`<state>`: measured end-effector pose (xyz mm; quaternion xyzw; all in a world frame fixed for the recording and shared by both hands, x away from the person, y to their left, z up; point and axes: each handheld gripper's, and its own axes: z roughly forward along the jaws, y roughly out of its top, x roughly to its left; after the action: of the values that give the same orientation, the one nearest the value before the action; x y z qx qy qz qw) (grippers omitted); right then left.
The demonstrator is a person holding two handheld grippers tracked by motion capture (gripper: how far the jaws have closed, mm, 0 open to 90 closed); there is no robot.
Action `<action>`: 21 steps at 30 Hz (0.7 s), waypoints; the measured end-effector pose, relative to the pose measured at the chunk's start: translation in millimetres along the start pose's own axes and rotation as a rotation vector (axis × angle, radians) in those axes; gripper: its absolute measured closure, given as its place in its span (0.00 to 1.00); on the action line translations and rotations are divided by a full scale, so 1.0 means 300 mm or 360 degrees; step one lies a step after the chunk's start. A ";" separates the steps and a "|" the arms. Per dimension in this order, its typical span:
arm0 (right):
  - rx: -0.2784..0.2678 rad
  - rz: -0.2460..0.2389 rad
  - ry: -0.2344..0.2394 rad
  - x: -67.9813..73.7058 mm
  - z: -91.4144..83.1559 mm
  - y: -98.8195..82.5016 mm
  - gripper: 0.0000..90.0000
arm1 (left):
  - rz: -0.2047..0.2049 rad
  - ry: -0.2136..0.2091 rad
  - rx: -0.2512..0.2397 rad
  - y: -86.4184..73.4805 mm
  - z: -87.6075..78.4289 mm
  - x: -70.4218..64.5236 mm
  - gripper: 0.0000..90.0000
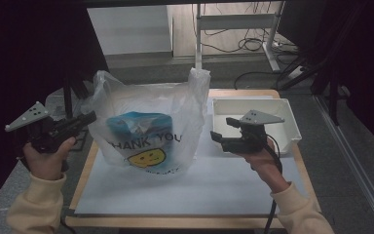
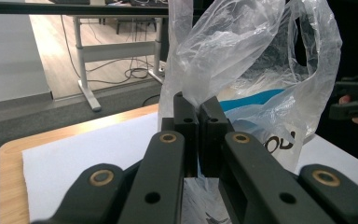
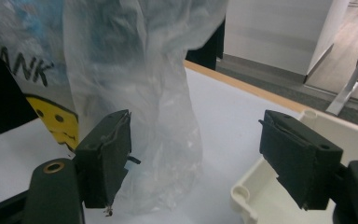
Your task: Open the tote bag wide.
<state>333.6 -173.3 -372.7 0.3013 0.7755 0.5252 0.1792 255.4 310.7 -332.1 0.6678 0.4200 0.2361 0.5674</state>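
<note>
Standing upright near the middle of the white sheet (image 1: 199, 190) that covers the wooden table (image 1: 85, 170), the clear plastic bag (image 1: 148, 126) printed with THANK YOU and a yellow smiley holds a blue package (image 1: 139, 124) inside. Its two handles stick up, one at the person's left, one toward the right. The left gripper (image 2: 198, 105) has its jaws pressed together on the film at the bag's left handle, as the left gripper view shows plainly. The right gripper (image 1: 222, 130) hangs just beside the bag's right side with its jaws spread wide and nothing between them; in the right gripper view the bag's loose side fold stands ahead of the gap. Just past it to the right sits a white plastic tray (image 1: 292, 127), apparently empty.

The step in hand looks like opening or steadying the bag. To do it well, the left pinch should stay firm but not tug, since the thin film stretches and can slip. The right gripper would best go for the free handle rather than the slack side wall, closing only once a good fold of film lies between the pads.
</note>
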 end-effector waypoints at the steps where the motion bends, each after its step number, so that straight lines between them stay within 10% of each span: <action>1: -0.0001 0.0002 0.0011 0.004 0.000 0.014 0.28 | 0.0000 0.0002 0.0002 -0.001 -0.001 0.001 0.98; 21: -0.0026 -0.0089 0.0127 0.087 0.058 0.213 0.26 | -0.0030 0.0012 -0.0014 -0.013 -0.004 0.014 0.98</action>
<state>342.0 -126.7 -319.4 0.2568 0.7857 0.5379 0.1653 255.4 315.0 -336.3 0.6604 0.4274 0.2351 0.5709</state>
